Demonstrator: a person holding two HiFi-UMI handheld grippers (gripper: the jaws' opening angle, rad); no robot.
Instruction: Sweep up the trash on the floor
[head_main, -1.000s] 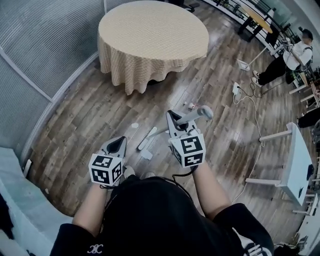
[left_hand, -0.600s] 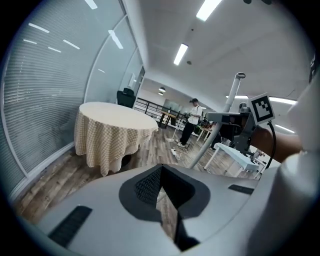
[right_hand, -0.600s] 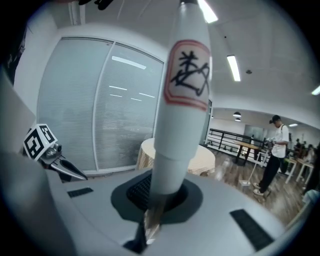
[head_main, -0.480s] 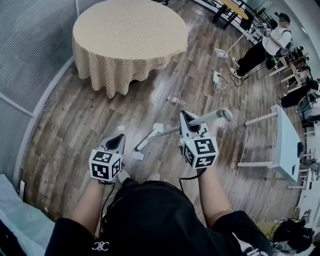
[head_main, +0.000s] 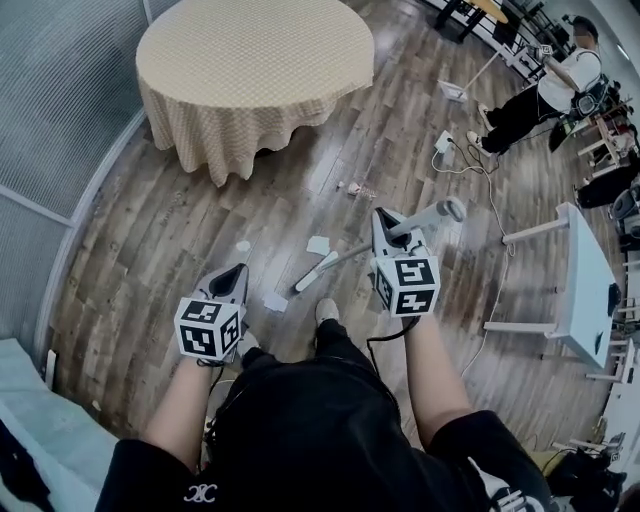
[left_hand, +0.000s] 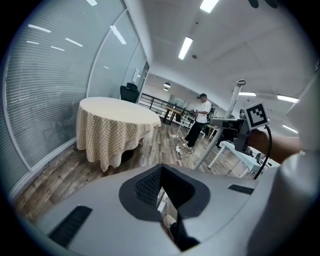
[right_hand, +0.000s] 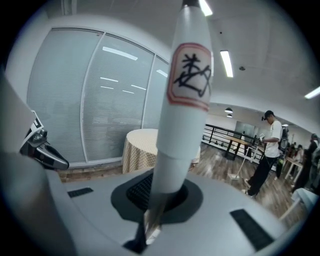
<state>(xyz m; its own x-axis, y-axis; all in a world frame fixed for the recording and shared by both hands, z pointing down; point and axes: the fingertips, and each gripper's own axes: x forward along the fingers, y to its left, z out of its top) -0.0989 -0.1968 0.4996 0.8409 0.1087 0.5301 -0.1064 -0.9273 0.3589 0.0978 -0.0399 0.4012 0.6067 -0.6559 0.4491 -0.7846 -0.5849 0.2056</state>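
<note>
Plank floor (head_main: 180, 230), paper scraps (head_main: 318, 244) strewn; right gripper (head_main: 385, 222) clamps the smooth white broom handle (head_main: 430, 215), left gripper (head_main: 235, 275) fingers together, empty.

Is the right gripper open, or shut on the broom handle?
Shut: the right gripper has its jaws pressed on the white broom handle.

Paper scraps (head_main: 318, 245) lie scattered on the wooden floor (head_main: 150, 250).

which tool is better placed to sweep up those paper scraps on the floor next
Right. The right tool is shut on the broom handle, and the broom head is down by the paper scraps. The left tool holds nothing and is away from the broom.
</note>
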